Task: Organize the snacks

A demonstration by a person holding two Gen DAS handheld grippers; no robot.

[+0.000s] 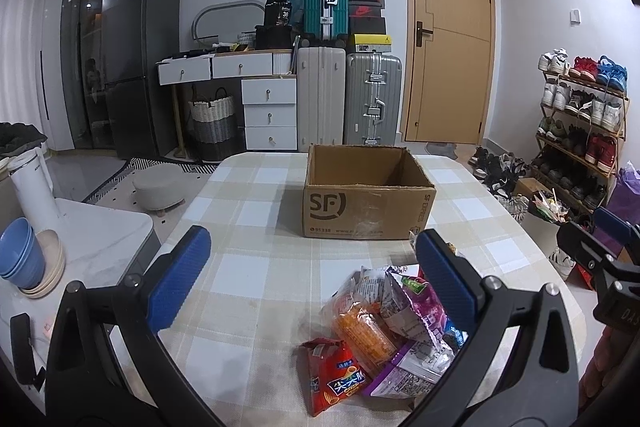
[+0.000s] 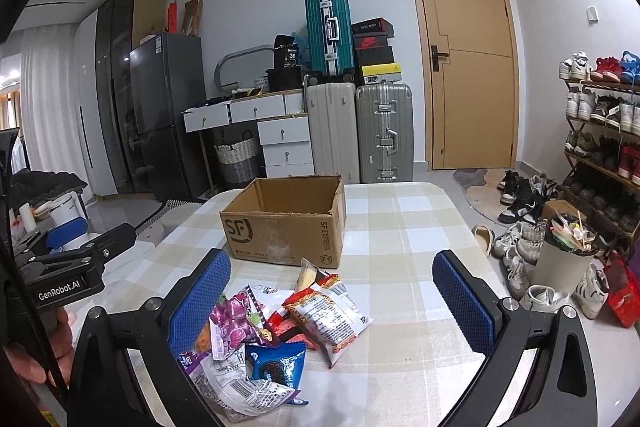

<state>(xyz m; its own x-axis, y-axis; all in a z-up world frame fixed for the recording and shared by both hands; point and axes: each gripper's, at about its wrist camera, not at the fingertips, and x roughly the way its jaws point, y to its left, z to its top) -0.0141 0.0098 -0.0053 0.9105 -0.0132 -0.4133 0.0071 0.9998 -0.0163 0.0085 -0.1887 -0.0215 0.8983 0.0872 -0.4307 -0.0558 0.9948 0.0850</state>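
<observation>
Left tool (image 1: 312,279) and right tool (image 2: 332,297) both gape wide, holding nothing.

snack pile (image 1: 394,331) partly behind left tool's finger, box (image 1: 366,193) floor hidden

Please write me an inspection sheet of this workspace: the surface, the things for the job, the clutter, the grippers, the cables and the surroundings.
Surface: table with checked cloth, mostly bare.
Job's things: open SF cardboard box, looks empty inside; pile of snack packets in front of it, including a red chips bag, a purple grape packet and a blue Oreo packet.
Clutter: nothing seen on the table besides these.
Grippers: left gripper open, holding nothing; right gripper open, holding nothing; both above the pile.
Cables: nothing seen.
Surroundings: suitcases, door, shoe rack, fridge, blue bowls.
</observation>
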